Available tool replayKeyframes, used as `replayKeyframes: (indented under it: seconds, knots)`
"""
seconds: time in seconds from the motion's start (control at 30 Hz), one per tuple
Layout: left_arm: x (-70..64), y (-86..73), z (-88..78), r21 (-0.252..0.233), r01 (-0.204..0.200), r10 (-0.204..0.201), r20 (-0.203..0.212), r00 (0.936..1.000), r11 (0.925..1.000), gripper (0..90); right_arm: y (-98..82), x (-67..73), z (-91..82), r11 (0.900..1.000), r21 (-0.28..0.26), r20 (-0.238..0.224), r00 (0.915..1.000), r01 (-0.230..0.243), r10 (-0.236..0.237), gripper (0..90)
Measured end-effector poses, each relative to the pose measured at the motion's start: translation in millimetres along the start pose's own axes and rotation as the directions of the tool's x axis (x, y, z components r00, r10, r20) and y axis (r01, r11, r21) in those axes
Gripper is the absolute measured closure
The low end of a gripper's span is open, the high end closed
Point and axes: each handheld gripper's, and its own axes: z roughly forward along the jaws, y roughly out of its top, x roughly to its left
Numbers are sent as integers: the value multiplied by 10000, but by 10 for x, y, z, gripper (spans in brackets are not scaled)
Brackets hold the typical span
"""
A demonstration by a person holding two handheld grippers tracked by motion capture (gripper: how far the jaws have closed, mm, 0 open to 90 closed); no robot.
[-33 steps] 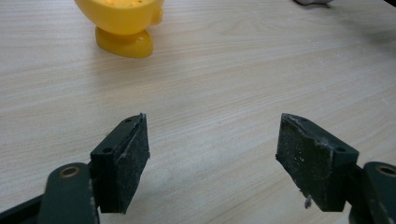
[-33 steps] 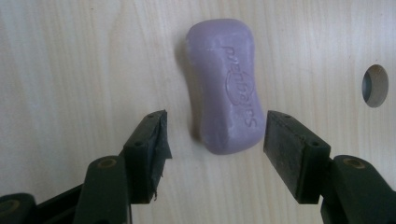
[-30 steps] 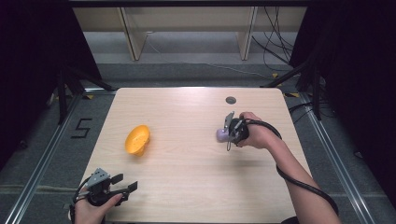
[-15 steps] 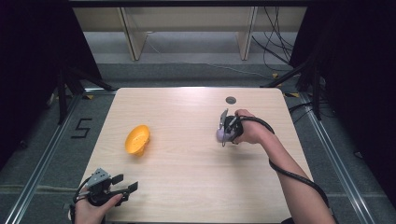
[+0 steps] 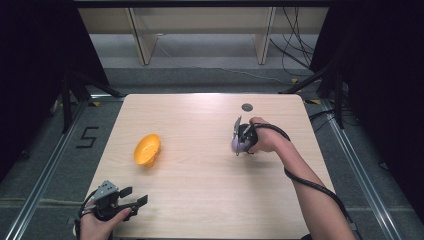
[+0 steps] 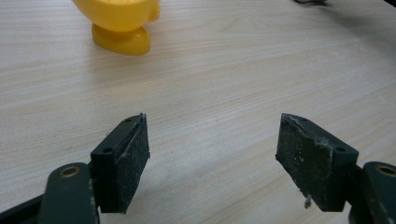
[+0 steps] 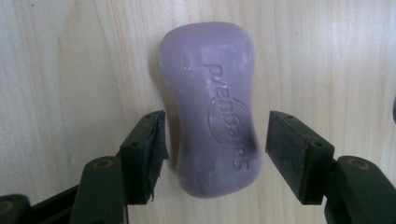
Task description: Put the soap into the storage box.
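Right hand-held gripper [image 7: 212,140] pointing down, jaws just widened, straddling purple soap [image 7: 212,107], not gripping

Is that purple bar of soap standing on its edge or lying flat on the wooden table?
Lying flat: the purple bar of soap shows its broad embossed face upward, resting on the wooden table.

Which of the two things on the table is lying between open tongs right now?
The purple soap bar. It lies flat on the table between the right tongs' pads, with gaps on both sides. The yellow dish sits apart, ahead of the left tongs.
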Motion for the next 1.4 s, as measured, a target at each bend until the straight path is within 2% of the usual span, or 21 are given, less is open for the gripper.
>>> replayKeyframes:
  seconds: [0.1,0.13,0.23,0.27,0.3,0.33,0.37,0.47,0.53,0.6,0.67,0.7,0.73,0.8,0.87,0.9,1.03,1.17,1.2,1.23,1.4]
  knots:
    - [0,0,1,-9,-2,2,17,10000,10000,245,21,-18,16,9998,38,-125,9997,197,-197,388]
    - [0,0,1,-9,-2,2,17,10000,10000,245,28,-43,33,9981,-232,-74,9983,576,-578,389]
    - [-3,-2,4,10,73,-73,2,10000,10000,245,36,-55,46,9976,-156,-11,9977,677,-678,393]
    - [-3,-2,4,10,73,-73,2,10000,10000,245,43,-20,38,9999,89,-268,9996,92,-90,397]
    - [-2,-2,5,17,37,-37,28,10000,10000,245,45,-16,40,9999,124,-239,9997,60,-57,400]
    - [-2,-2,5,17,37,-37,28,10000,10000,245,45,-16,40,9999,124,-239,9997,60,-57,400]
    - [-3,-2,6,12,34,-34,35,10000,10000,245,58,-51,62,9974,-178,-160,9974,697,-700,405]
    - [-2,-2,5,36,-59,59,7,10000,10000,245,67,-27,66,9990,69,-260,9987,443,-441,410]
    - [-5,-2,6,27,-36,36,10,10000,10000,245,74,-49,84,9970,-198,-282,9968,744,-749,415]
    - [-4,-2,7,22,-36,35,16,10000,10000,245,75,-27,76,9994,135,-283,9992,304,-300,421]
    - [-4,-2,7,27,-41,41,17,10000,10000,245,80,-40,84,9989,11,-269,9986,462,-462,424]
    - [-5,-2,7,29,-45,45,18,10000,10000,245,87,-62,97,9972,-105,-317,9968,734,-737,433]
    - [-5,-2,7,28,-36,36,21,10000,10000,245,88,-50,93,9988,89,-341,9982,488,-484,438]
    - [-4,-2,7,24,-33,33,22,10000,10000,245,98,-63,104,9974,-32,-293,9970,722,-723,450]
    - [-4,-4,10,3,53,-53,36,10000,10000,245,102,-52,102,9984,292,-377,9982,483,-472,456]
    - [-4,-2,8,28,-39,39,26,10000,10000,245,109,-78,119,9955,-75,-372,9948,945,-947,459]
    - [-6,-2,9,20,-24,24,47,10000,10000,245,112,-54,121,9980,427,-475,9979,464,-443,475]
    - [-5,-2,7,34,-29,28,40,10000,10000,245,109,-22,156,9990,441,-736,9973,70,-37,488]
    - [-5,-2,7,34,-29,28,40,10000,10000,245,113,-35,160,9988,372,-718,9970,308,-281,492]
    - [-6,-3,9,48,-34,33,43,10000,10000,245,106,-26,159,9994,322,-741,9972,88,-64,493]
    - [-6,-4,9,83,-40,39,43,10000,10000,244,106,-19,156,9995,327,-710,9975,47,-24,495]
